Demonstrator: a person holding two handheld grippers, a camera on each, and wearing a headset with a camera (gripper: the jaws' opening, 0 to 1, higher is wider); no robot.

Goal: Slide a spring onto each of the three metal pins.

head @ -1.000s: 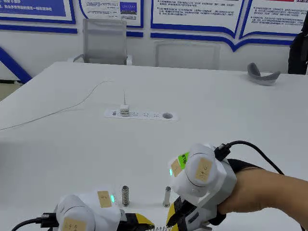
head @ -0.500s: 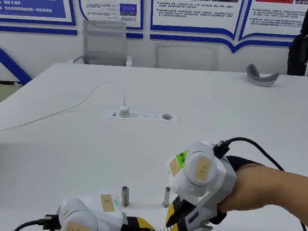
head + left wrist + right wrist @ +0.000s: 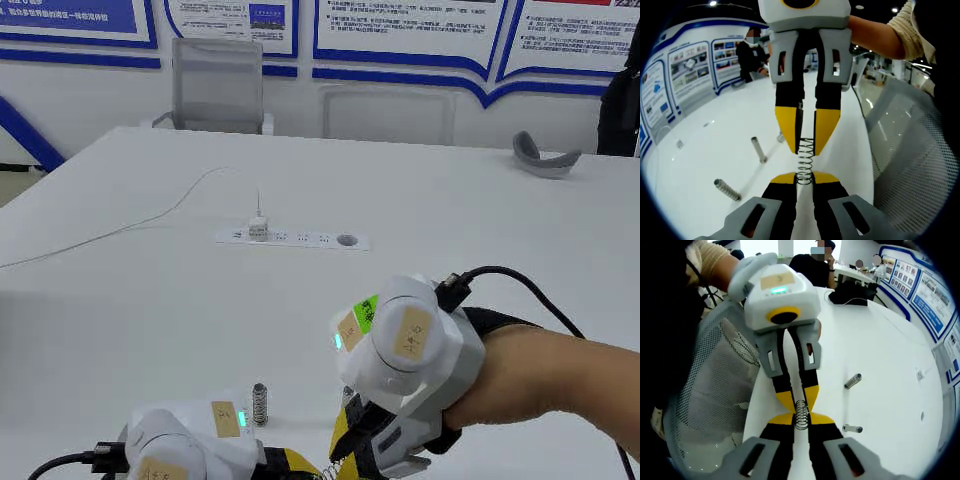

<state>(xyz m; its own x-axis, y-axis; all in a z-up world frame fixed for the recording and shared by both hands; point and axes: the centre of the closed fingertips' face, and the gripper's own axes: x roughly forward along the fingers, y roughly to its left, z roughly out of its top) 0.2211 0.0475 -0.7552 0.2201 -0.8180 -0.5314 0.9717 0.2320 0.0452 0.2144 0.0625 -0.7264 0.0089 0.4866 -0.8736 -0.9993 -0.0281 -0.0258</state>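
Note:
A loose steel spring (image 3: 805,160) hangs between my two grippers, low over the white table's near edge. My left gripper (image 3: 805,178) is shut on its lower end, and my right gripper (image 3: 807,131) reaches in from above, pinching its upper end. In the right gripper view the spring (image 3: 801,413) sits between my right gripper (image 3: 800,421) and the left gripper (image 3: 799,399). In the head view both grippers meet at the bottom, left gripper (image 3: 300,466) and right gripper (image 3: 341,458). A pin wearing a spring (image 3: 260,403) stands behind them. A bare pin (image 3: 758,150) stands near it.
A power strip (image 3: 292,239) with a plugged-in adapter lies mid-table, and a thin white cable (image 3: 120,232) trails left from it. A grey chair (image 3: 218,85) stands beyond the far edge, and a grey curved band (image 3: 545,155) lies far right. A mesh chair back (image 3: 910,150) is close behind the grippers.
My right gripper has shifted left and nearer to the left gripper, and now covers the bare pin in the head view. The left gripper has barely moved.

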